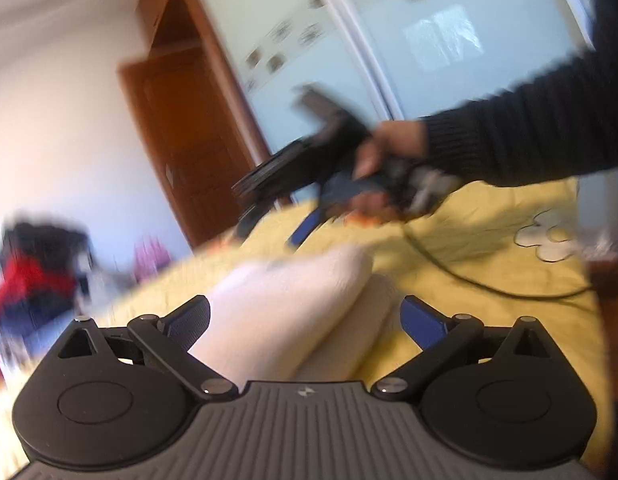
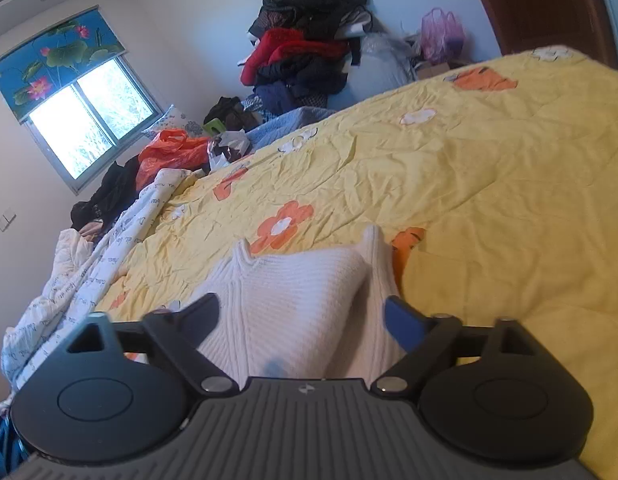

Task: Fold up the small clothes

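A small white knitted garment lies folded on the yellow flowered bedspread. My left gripper is open just above it, with a finger on each side of the fold. The right gripper shows in the left wrist view, held in a hand above the far end of the garment, blurred. In the right wrist view the same white garment lies between the open fingers of my right gripper, bunched into raised folds. Neither gripper holds the cloth.
A tall pile of dark and red clothes stands at the far wall. An orange bag and a white printed quilt lie along the left bed edge. A black cable trails over the bedspread. A wooden door is behind.
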